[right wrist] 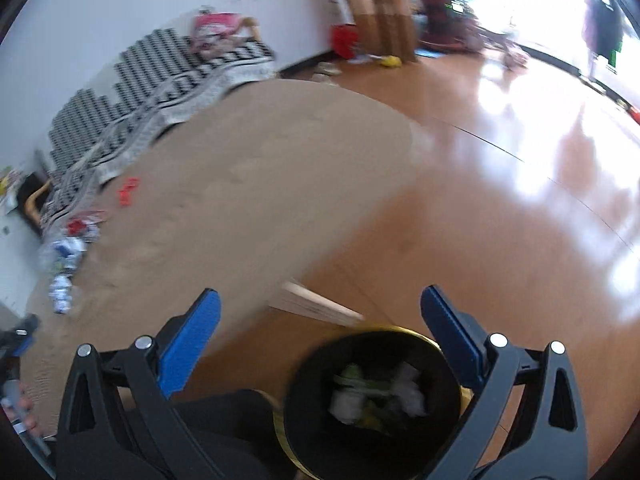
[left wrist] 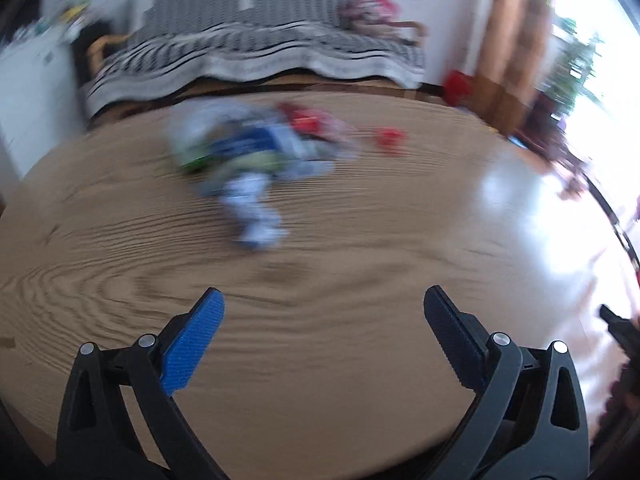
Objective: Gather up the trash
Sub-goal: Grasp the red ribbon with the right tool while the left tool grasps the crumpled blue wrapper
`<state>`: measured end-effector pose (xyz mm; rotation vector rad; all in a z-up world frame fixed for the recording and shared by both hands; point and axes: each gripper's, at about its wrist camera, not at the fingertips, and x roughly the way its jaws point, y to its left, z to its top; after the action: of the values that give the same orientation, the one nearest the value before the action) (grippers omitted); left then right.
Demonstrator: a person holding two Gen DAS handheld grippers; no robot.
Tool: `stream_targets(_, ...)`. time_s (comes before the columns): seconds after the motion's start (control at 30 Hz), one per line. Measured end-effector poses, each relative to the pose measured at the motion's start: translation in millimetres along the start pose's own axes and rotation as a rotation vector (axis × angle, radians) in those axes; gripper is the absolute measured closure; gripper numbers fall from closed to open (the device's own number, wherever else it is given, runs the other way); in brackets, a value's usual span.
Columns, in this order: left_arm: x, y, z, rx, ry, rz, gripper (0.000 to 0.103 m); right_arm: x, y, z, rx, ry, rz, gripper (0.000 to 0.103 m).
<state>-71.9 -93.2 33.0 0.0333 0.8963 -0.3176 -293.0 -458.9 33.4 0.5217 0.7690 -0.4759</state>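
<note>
Both grippers empty above table and bin

We hold the left gripper [left wrist: 324, 300] and right gripper [right wrist: 320, 300] with fingers wide apart; trash [left wrist: 248, 160] lies blurred on the table [left wrist: 360, 240], more inside the bin [right wrist: 372, 392] on the floor.

Left tongs [left wrist: 324, 300], right tongs [right wrist: 320, 300] — black frames, blue ribbed pads, silver pivot screws.
</note>
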Motion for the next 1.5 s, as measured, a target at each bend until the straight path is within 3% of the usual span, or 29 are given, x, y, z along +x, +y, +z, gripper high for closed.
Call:
stream_targets(0.1,20.7,36.0,11.3,-0.043,0.039,0.022,0.006,11.8,41.2,24.0,-0.065,0.002,0.03,0.006)
stream_targets(0.23,44.4,46.9,25.1,-0.041,0.07,0.111,0.006,33.4,118.8,56.1,-0.193,-0.031,0.086,0.006)
stream_targets(0.43,69.2,59.1,34.5,-0.088,0.102,0.003,0.006,89.7,232.3,70.9,-0.391,-0.011,0.107,0.006)
stream_targets(0.57,77.0,69.4,39.5,-0.107,0.069,0.023,0.006,142.2,276.0,78.2,-0.457,0.031,0.081,0.006)
stream_targets(0.87,84.9,71.7,44.6,-0.086,0.039,0.041,0.005,232.4,332.5,94.5,-0.568,0.117,-0.054,0.006)
stream_targets(1.03,89.6,63.2,44.8,-0.026,0.05,0.07,0.005,249.5,323.3,105.2,-0.481,0.15,0.038,0.005)
stream_targets(1.13,91.4,53.7,43.4,0.023,0.061,0.086,0.005,249.8,322.8,103.7,-0.504,0.136,0.058,0.005)
stream_targets(1.2,89.5,51.3,42.6,0.037,0.05,0.086,0.016,249.3,322.0,102.8,-0.517,0.142,0.073,0.005)
stream_targets(1.23,87.5,47.9,42.3,0.059,0.034,0.101,0.043,250.1,321.3,103.4,-0.522,0.14,0.085,0.008)
stream_targets(1.27,85.2,42.5,42.8,0.091,0.016,0.107,0.073,247.0,318.5,103.1,-0.52,0.133,0.086,0.031)
stream_targets(1.3,83.8,40.2,42.5,0.099,0.012,0.108,0.081,242.4,320.4,103.4,-0.537,0.108,0.109,0.053)
stream_targets(1.33,83.4,39.1,42.4,0.095,0.014,0.116,0.081,237.2,321.9,103.2,-0.547,0.1,0.129,0.095)
stream_targets(1.5,65.5,36.2,47.0,0.053,-0.003,0.037,0.082,224.2,311.1,94.0,-0.498,0.102,0.173,0.095)
